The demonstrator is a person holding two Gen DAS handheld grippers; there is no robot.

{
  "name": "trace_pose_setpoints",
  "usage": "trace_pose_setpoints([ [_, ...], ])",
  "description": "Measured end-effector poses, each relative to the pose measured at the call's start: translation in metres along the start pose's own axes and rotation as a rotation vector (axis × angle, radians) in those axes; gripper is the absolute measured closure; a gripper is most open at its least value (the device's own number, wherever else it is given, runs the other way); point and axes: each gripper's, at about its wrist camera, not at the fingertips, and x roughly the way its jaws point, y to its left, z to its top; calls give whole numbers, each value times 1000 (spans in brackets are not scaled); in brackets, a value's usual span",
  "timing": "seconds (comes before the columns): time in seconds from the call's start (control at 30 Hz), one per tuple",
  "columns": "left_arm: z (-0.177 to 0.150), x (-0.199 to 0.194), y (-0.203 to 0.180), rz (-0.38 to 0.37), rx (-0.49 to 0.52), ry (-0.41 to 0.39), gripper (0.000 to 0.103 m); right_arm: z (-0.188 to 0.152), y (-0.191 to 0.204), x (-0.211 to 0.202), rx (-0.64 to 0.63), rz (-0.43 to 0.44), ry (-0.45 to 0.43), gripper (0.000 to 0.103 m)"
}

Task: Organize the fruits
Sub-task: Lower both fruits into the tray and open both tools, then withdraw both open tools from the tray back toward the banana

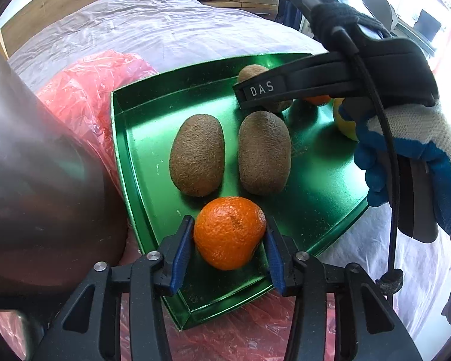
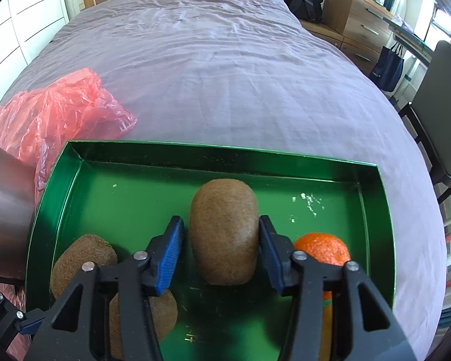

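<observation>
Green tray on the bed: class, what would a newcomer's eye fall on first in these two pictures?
The shiny green tray on the lilac bedsheet stands out first, with brown kiwis lying on it. Next comes the bright mandarin at the tray's near edge, between the left gripper's blue fingers. A crumpled red plastic bag lies beside the tray.

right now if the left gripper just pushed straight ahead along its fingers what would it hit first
The mandarin sitting between the left gripper fingers on the green tray. Beyond it lie two kiwis, probably next in line, though depth is hard to judge here.
</observation>
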Motion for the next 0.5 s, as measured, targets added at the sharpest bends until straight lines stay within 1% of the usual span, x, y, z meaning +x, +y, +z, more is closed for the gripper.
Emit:
trace_pose_setpoints([
  [0.03,2,0,0,3,1,-6,57,0,0,-2,1,-2,-2,87],
  [0.17,2,-10,-3,4,22,-34,56,1,-1,-20,14,1,-38,78],
  [0.33,-1,-30,-12,-4,59,-81,54,-4,-4,-54,41,-1,-93,74],
  [0.37,-2,-36,-15,-6,75,-96,53,-8,-6,-61,53,-4,-101,69],
  [0.4,-4,-40,-18,-9,89,-108,52,-10,-9,-67,68,-3,-108,60],
  [0.43,-6,-45,-21,-14,104,-120,51,-14,-11,-74,84,-3,-112,57],
  [0.5,-12,-56,-28,-26,134,-142,51,-23,-14,-85,105,-12,-113,57],
])
